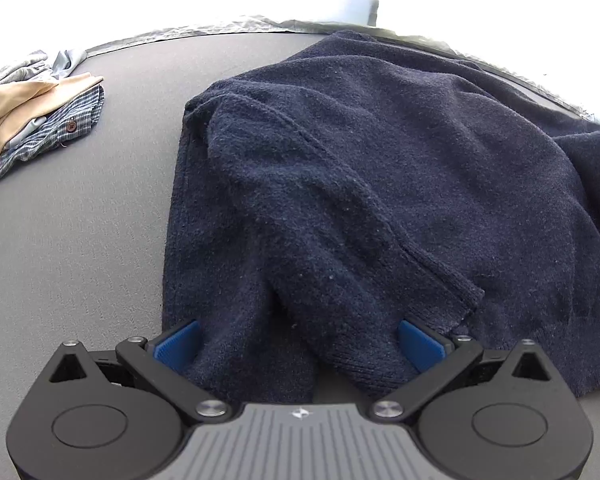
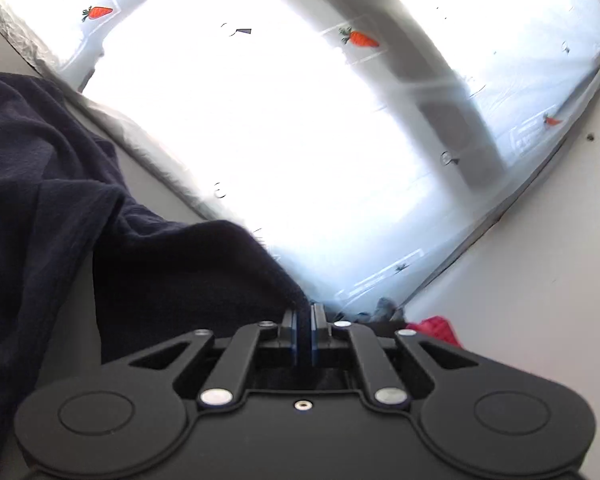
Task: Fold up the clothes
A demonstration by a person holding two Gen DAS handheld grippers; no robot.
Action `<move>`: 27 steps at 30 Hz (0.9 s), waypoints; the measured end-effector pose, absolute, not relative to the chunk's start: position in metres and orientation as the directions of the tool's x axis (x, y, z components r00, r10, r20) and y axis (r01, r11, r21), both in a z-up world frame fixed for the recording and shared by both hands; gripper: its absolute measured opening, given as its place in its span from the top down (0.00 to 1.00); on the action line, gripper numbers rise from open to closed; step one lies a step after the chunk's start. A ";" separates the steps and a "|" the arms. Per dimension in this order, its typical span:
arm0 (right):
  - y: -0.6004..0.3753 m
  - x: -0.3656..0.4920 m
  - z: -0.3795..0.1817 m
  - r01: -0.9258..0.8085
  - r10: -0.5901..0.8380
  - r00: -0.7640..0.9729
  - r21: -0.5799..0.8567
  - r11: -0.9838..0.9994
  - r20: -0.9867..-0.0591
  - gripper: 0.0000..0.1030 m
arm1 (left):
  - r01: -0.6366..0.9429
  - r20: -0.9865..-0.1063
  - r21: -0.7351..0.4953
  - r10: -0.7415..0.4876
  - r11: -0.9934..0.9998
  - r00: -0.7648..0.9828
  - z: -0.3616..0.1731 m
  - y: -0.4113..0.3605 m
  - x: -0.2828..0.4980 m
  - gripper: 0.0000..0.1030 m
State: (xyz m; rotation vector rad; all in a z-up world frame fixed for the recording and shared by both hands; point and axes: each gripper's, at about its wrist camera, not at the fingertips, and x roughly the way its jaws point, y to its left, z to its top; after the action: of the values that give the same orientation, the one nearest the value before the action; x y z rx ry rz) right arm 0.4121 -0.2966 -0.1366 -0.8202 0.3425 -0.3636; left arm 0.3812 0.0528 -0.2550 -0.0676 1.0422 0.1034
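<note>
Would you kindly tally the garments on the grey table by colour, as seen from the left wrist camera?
Navy: 1, the navy sweater
Tan: 1, the tan garment
Blue plaid: 1, the plaid shirt
Light grey: 1, the grey garment, though this heap might hold more than one piece
Total: 4

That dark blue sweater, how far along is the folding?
Partly done. One sleeve of the navy sweater already lies folded across its body. In hand: the right tongs are shut on a raised edge of it, while the left tongs sit open over its near edge. Left: finishing this fold, then the heap of other clothes waiting on the grey table.
</note>
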 end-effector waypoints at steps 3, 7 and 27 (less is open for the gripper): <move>-0.306 0.416 -0.135 0.325 -0.494 0.868 -0.816 0.477 0.057 0.93 | -0.116 -0.864 -0.007 0.052 0.993 0.500 -0.255 0.053 0.382 0.00; -0.328 0.428 -0.170 0.229 -0.589 0.794 -0.824 0.518 -0.150 0.88 | -0.122 -0.864 -0.007 0.056 0.993 0.501 -0.256 0.054 0.382 0.00; -0.328 0.392 -0.194 0.142 0.104 0.658 0.259 0.955 -0.746 0.39 | -0.051 -0.851 0.113 0.123 0.992 0.511 -0.239 0.028 0.373 0.00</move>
State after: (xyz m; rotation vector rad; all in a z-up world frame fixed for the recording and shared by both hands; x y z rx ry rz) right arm 0.3915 -0.3285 -0.1941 0.3089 0.8566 -0.0218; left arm 0.3729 0.0276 -0.2390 0.0767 1.0292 0.1044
